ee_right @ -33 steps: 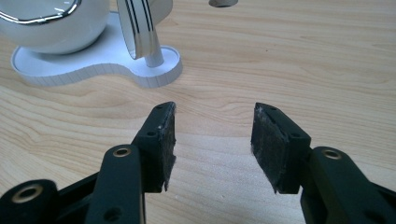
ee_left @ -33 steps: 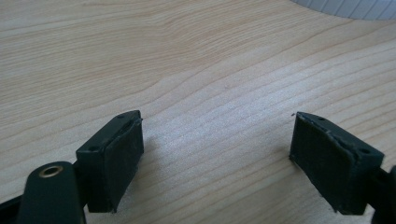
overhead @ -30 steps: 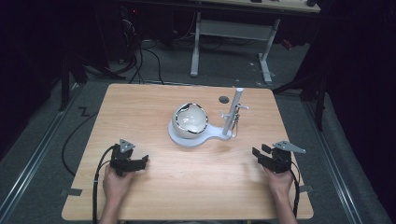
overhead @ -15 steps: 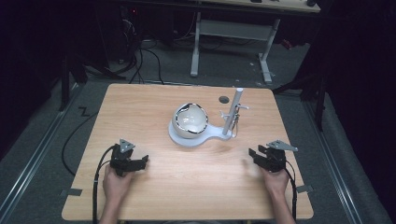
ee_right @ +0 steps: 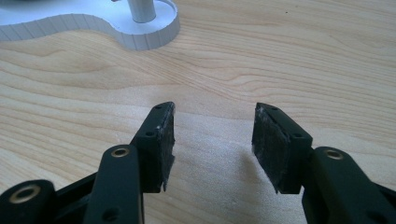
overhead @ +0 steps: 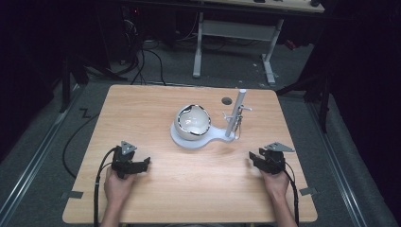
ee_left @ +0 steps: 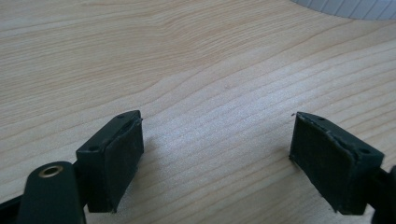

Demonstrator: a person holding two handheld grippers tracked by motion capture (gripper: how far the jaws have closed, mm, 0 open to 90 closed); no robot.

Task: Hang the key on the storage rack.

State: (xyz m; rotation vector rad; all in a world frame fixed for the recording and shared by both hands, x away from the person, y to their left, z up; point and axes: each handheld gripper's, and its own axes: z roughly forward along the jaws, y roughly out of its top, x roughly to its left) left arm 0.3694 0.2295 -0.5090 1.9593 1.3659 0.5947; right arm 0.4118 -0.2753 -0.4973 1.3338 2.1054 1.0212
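- The table (overhead: 156, 118) I worked at had a light wood-grain top, seen in the high view and close up in both gripper views.
- A white stand base (overhead: 196, 140) lay flat on it near the centre; its ribbed edge (ee_right: 140, 39) showed in the right gripper view.
- A small dark round spot (overhead: 227, 100) marked the top near the far edge; I could not tell what it was.

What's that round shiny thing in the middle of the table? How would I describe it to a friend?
Start from the wooden table; near its middle lies a flat white base. On the base's wider, round end sits a white bowl, tipped towards the person. Its neighbour on the narrow end is a thin upright post; the bowl is the one rounded thing.
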